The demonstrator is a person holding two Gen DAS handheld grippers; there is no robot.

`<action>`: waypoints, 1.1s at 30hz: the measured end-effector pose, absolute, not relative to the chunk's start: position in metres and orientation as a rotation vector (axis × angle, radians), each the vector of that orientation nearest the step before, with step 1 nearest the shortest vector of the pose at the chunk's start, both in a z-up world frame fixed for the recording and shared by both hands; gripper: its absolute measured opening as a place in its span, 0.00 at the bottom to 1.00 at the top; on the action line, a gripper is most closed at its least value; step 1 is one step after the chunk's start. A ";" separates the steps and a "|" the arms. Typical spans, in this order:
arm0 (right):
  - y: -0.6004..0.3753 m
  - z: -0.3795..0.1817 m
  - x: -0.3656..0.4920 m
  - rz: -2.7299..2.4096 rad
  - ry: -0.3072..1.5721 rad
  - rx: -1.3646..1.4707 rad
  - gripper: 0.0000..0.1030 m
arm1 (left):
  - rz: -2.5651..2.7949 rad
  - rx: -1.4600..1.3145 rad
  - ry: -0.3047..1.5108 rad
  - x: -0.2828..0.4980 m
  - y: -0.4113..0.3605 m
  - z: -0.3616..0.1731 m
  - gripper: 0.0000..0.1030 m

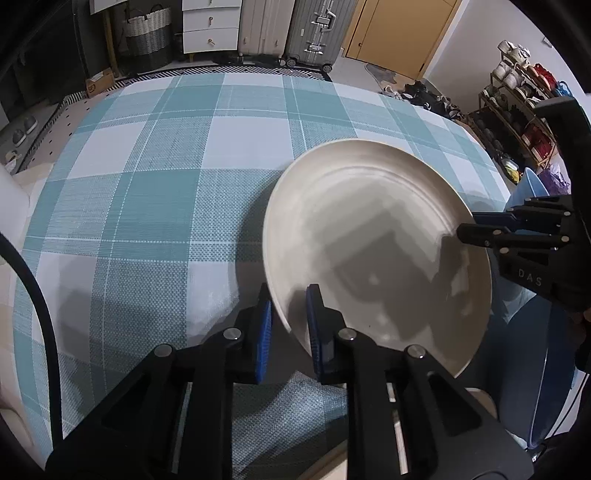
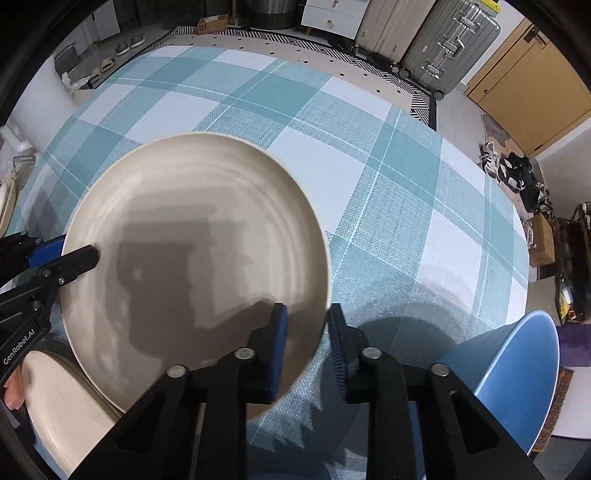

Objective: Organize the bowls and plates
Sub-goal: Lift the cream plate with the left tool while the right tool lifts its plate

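Plate [image 1: 369, 236], cream and round, sits tilted above the checked bench [image 1: 147, 206]. Left hand-held gripper [image 1: 290, 328] clamps its rim at 7 o'clock; right hand-held gripper [image 2: 308, 347] clamps the rim at 3 o'clock. A blue chair [image 2: 517, 369] stands beyond at 4 o'clock.

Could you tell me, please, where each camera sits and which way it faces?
Left wrist: on the left gripper, facing steeply down over the checked table; its jaws are shut on the near left rim of the plate; the right gripper enters at right.
Right wrist: on the right gripper, facing down; its jaws are shut on the plate's right rim; the left gripper and a fingertip show at left.
Shared: plate, table, both grippers, suitcases.
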State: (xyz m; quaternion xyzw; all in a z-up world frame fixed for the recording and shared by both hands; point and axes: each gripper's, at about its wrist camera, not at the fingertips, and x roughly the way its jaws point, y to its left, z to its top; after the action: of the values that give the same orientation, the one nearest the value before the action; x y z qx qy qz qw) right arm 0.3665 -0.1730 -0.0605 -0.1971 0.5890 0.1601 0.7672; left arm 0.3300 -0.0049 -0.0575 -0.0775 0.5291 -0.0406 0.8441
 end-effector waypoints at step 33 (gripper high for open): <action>-0.172 -0.057 0.359 0.351 1.272 -0.403 0.15 | -0.059 -0.172 1.110 0.324 0.001 -0.054 0.10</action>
State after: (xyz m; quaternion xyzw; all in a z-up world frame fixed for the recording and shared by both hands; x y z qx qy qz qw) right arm 0.3593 -0.1717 -0.0566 -0.1857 0.5868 0.1620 0.7713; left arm 0.3242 0.0011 -0.0545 -0.0816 0.5264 -0.0280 0.8459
